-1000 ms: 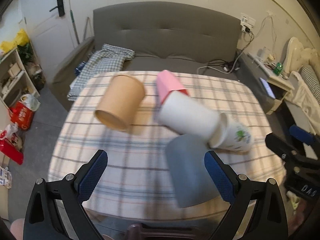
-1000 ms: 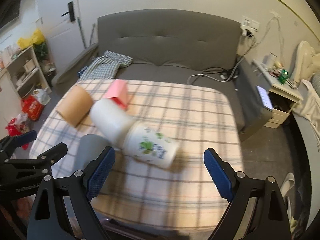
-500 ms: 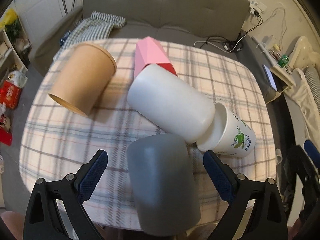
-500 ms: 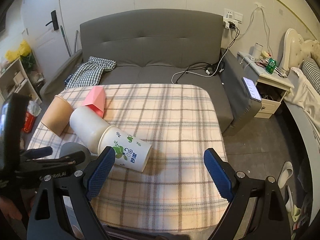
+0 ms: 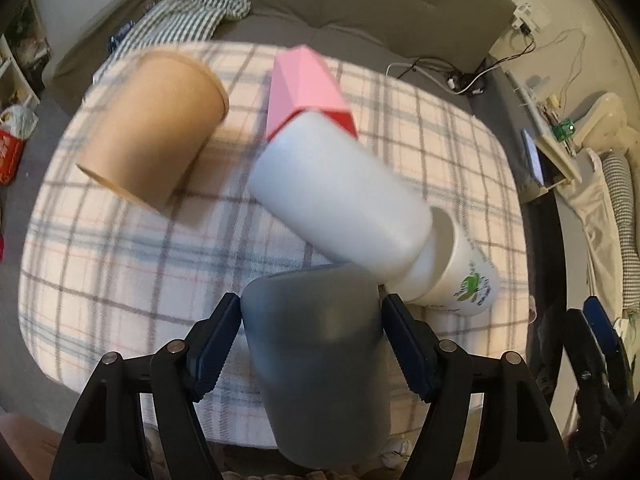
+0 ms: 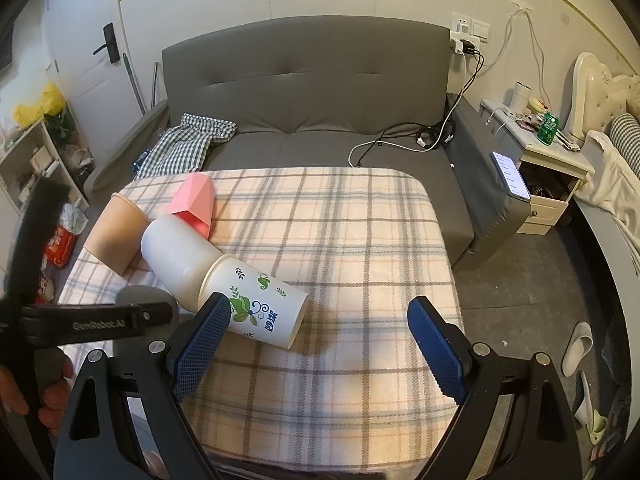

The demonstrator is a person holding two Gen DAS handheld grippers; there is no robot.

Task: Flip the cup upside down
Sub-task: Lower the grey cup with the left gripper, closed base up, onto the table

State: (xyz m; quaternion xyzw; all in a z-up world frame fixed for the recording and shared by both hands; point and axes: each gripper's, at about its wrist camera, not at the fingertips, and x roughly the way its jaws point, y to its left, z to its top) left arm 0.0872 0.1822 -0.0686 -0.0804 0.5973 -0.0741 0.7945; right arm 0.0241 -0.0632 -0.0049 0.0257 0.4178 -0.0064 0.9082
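A grey cup (image 5: 320, 360) lies on its side at the near edge of the plaid-covered table (image 5: 120, 280). My left gripper (image 5: 310, 336) is closed around it, both blue pads against its sides. In the right wrist view only its round end (image 6: 140, 294) shows behind the left gripper's arm. My right gripper (image 6: 320, 344) is open and empty above the table's near edge, to the right of the cups.
A brown paper cup (image 5: 156, 132), a pink cup (image 5: 306, 88), a white cup (image 5: 340, 196) and a printed white cup (image 6: 256, 304) lie on their sides on the table. A grey sofa (image 6: 320, 92) stands behind. A nightstand (image 6: 536, 152) is at right.
My left gripper moved forward over the grey cup and closed on its sides. My right gripper stayed open and pulled back slightly.
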